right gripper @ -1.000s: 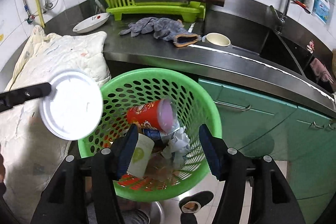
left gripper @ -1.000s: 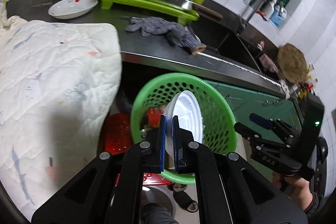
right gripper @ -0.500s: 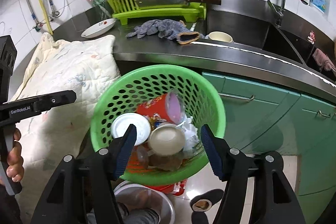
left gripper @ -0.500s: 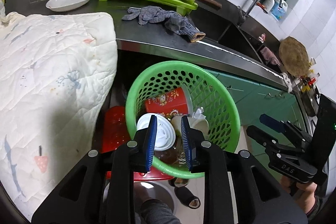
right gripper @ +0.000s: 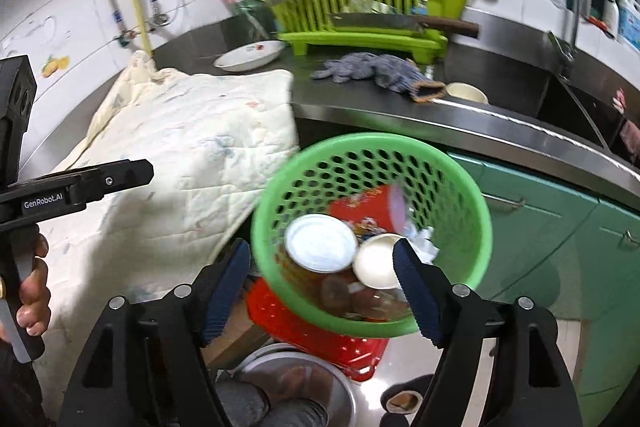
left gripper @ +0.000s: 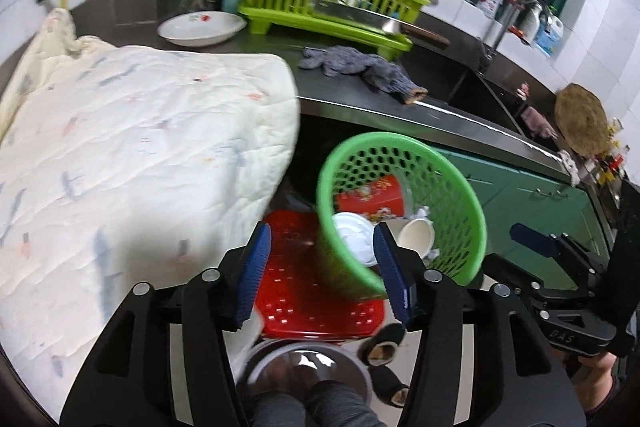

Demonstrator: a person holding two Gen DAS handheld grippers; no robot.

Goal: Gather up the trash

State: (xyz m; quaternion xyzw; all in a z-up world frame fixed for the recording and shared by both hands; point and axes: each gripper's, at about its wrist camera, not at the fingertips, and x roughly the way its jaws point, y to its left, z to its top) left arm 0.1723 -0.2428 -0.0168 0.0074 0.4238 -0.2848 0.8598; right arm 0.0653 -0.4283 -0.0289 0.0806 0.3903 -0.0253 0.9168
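With both grippers, left gripper (left gripper: 320,267) and right gripper (right gripper: 322,287), released and empty, jaws just widening, next seek trash near the quilt (left gripper: 132,155) at ten o'clock of the green basket (left gripper: 452,179).

The round white plastic lid (left gripper: 352,235), earlier clamped, now lies in the green perforated plastic basket (left gripper: 464,195); left gripper (left gripper: 320,267) has just been opening, empty.

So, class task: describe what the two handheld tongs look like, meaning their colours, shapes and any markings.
The left tongs and the right tongs share one build: black angular plastic frames with silver rivets and dark blue ribbed pads. Seen side-on, the left unit's arm carries white "GenRobot.AI" lettering, the right unit's body "DAS". No cables show.
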